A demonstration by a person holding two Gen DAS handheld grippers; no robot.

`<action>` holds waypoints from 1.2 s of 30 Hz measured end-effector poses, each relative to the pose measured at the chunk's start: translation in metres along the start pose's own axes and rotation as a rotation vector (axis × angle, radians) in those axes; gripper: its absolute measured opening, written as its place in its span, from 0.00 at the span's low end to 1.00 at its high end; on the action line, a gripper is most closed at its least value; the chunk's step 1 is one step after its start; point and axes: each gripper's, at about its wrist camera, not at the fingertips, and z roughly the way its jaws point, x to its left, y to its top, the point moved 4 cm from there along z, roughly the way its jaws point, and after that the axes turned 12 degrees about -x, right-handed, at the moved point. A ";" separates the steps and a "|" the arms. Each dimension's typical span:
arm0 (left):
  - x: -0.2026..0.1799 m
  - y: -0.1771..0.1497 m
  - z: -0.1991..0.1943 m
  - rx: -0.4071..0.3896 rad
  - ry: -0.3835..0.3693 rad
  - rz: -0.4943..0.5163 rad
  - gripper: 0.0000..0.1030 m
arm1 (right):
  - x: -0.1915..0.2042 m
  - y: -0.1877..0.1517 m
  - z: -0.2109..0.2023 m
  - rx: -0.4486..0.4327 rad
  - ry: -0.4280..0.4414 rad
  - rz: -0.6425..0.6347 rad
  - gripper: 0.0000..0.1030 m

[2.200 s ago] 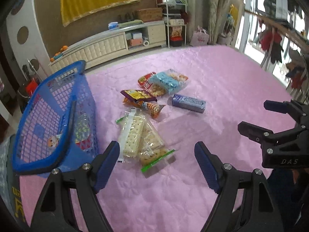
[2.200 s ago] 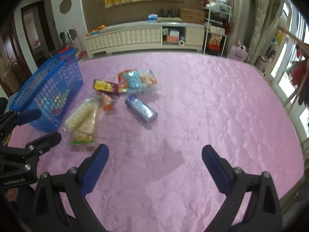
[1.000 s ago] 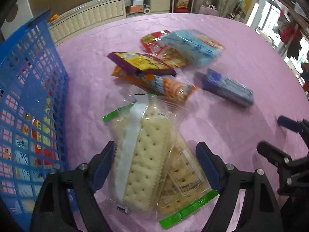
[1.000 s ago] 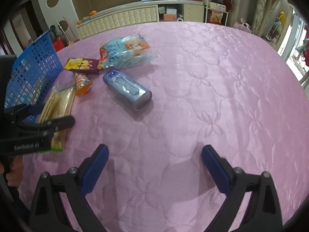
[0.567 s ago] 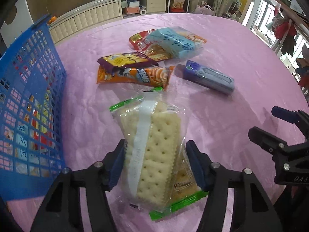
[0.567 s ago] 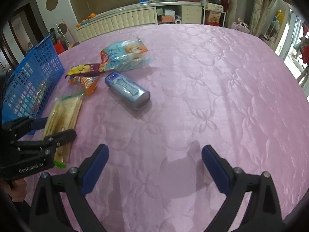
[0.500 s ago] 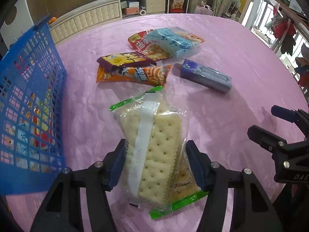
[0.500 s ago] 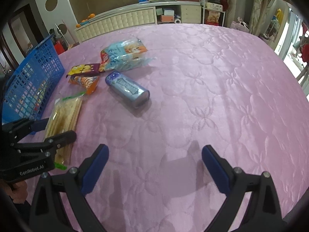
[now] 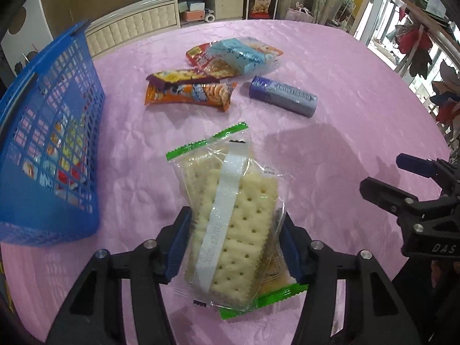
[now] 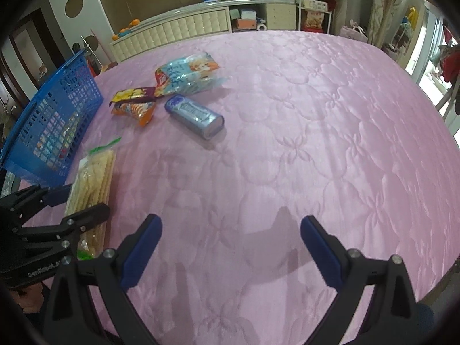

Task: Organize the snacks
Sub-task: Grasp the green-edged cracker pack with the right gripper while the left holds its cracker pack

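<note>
Crackers (image 9: pixel 233 224) in a clear green-edged wrapper sit at the lower centre of the left wrist view, clamped between the blue pads (image 9: pixel 178 244) of the left tool (image 9: pixel 234 244). A second cracker packet (image 9: pixel 276 267) lies under the first, by the right pad; whether it is gripped too I cannot tell. The left tool's jaws have just been closing, with the crackers between them. At the left of that frame stands a blue basket (image 9: pixel 49 132) with snacks inside. Above the crackers, on the pink quilted worktop (image 9: pixel 330 66), lie an orange snack bag (image 9: pixel 188 95), a purple-and-yellow bag (image 9: pixel 178 77), a light blue packet (image 9: pixel 244 54) and a purple tube (image 9: pixel 283 99). The right tool (image 10: pixel 230 247) hovers wide and empty over bare worktop.
</note>
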 end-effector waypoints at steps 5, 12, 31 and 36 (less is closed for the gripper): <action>0.005 -0.006 0.008 0.031 0.011 -0.013 0.54 | -0.002 -0.009 -0.003 0.012 0.014 0.032 0.96; 0.005 -0.002 0.002 0.041 0.023 -0.009 0.54 | -0.003 -0.010 -0.007 0.009 0.022 0.035 0.96; 0.022 -0.015 -0.072 -0.078 0.032 -0.009 0.42 | 0.046 -0.010 -0.019 0.039 0.064 -0.006 0.96; 0.041 -0.021 -0.084 -0.108 0.054 -0.032 0.42 | 0.067 -0.005 -0.024 0.038 0.077 -0.030 0.96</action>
